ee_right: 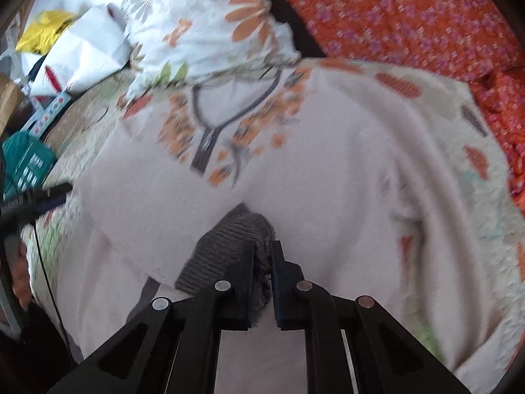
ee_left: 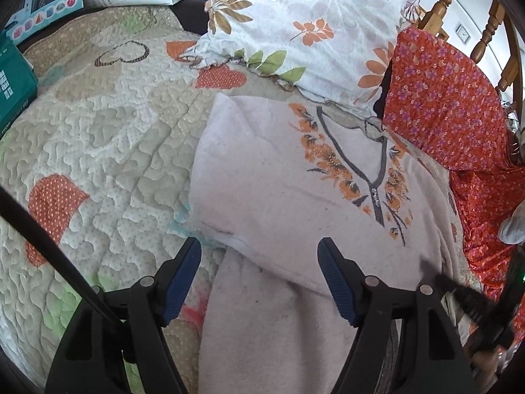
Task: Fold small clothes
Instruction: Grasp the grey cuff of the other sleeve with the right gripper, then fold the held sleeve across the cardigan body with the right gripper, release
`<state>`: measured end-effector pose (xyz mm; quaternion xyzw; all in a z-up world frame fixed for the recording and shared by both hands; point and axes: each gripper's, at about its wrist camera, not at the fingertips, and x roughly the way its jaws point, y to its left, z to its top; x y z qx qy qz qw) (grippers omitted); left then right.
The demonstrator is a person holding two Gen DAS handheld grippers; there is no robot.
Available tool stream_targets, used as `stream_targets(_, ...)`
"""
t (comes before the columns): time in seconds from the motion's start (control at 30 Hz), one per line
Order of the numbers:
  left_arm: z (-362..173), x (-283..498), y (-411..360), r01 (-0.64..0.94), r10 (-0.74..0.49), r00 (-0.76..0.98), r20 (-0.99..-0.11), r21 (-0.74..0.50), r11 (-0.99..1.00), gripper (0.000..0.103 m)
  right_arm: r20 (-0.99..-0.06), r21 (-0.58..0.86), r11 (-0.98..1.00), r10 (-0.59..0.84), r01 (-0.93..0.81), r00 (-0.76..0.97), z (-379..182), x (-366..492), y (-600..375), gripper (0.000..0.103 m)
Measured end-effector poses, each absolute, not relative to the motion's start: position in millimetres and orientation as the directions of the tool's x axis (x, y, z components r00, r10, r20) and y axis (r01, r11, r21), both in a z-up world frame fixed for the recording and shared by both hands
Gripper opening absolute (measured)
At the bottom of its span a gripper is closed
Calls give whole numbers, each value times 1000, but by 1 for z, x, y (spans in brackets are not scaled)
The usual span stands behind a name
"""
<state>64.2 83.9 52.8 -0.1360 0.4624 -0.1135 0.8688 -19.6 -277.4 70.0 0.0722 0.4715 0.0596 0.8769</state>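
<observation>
Sweater [ee_left: 295, 177], pale, floral neckline: centre frame on quilt [ee_left: 98, 115], flat for folding. Right gripper [ee_right: 262, 256]: clamped on grey ribbed cuff [ee_right: 229, 239], likely to fold sleeve inward. Left gripper [ee_left: 259, 262]: spread wide, empty, above sweater edge.

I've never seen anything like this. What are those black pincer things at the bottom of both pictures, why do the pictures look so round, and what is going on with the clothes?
There is no robot: a person holds a two-finger gripper in each hand, each with a wide-angle camera looking along its fingers, hence the round pictures. A pale top with orange flowers at the neckline lies on a quilted bedspread, beside a floral pillow and an orange flowered cloth. The left gripper is open above the top, holding nothing. The right gripper has pinched the top's grey ribbed cuff.
</observation>
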Motion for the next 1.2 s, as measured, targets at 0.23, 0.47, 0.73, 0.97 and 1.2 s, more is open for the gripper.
stream_targets(0.23, 47, 70, 90, 41, -357, 523, -774, -395, 918, 73, -820, 14, 987, -80, 159, 566, 90, 33, -334, 9)
stream_targets(0.47, 45, 72, 89, 24, -329, 525, -785, -372, 928, 73, -902, -72, 967, -168, 245, 397, 48, 71, -366, 12)
stream_targets(0.73, 48, 59, 89, 38, -336, 525, -782, -373, 927, 73, -884, 102, 967, -19, 232, 466, 110, -7, -399, 41)
stream_targets(0.97, 46, 47, 80, 65, -366, 494, -788, -386, 920, 73, -948, 160, 928, 50, 335, 314, 107, -99, -452, 51)
stream_targets(1.2, 44, 39, 79, 64, -360, 491, -793, -379, 923, 73, -962, 177, 935, 99, 306, 254, 93, -152, -437, 54)
